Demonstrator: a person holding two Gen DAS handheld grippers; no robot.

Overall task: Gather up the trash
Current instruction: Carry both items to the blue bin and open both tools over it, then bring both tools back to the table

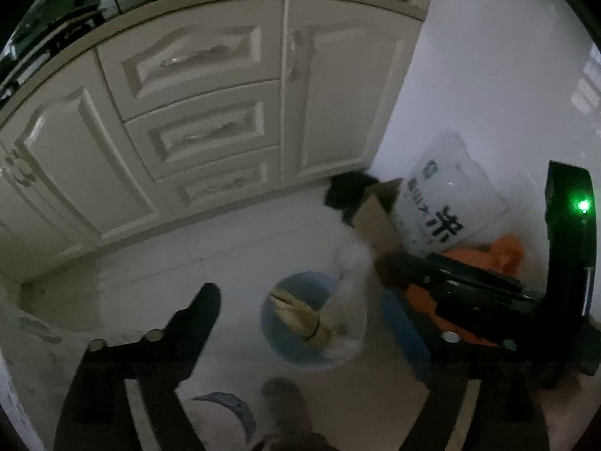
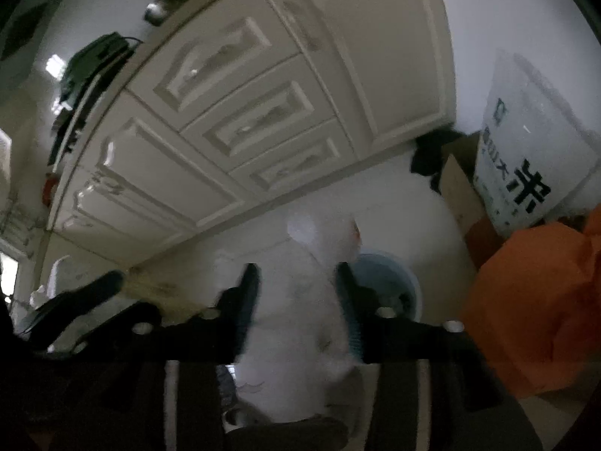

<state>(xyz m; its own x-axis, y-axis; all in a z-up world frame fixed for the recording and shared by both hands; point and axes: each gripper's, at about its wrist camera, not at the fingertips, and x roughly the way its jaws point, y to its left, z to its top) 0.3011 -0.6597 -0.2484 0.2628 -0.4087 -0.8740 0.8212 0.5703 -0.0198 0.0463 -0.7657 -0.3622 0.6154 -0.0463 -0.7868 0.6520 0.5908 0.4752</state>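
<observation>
Both views look down at a pale kitchen floor (image 1: 210, 263) in front of cream cabinets (image 1: 195, 112) with three drawers between two doors. A round blue bin (image 1: 300, 293) stands on the floor, with crumpled brown paper (image 1: 300, 315) inside it. In the left wrist view the left hand-held gripper (image 1: 300, 293) hangs above the bin with its jaws spread wide and nothing between them; only its left finger (image 1: 195, 319) is clear, since the right side is hidden behind the other tool. The right hand-held gripper (image 2: 298, 300) comes in from the right of that view, with a clear plastic bag (image 1: 349, 312) hanging in front of its tips, over the bin's right edge. In the right wrist view the same bag (image 2: 300, 300) shows as a white, blurred mass filling the gap between the two fingers (image 2: 244, 300), and the bin (image 2: 390, 282) lies just right of it. The picture is too smeared to tell whether the pads press on the bag or stand free of it. Against the wall beside the cabinets lean a large white sack (image 2: 526, 150) with dark printed characters, a brown cardboard box (image 2: 462, 195) and an orange bag (image 2: 533, 300).
</observation>
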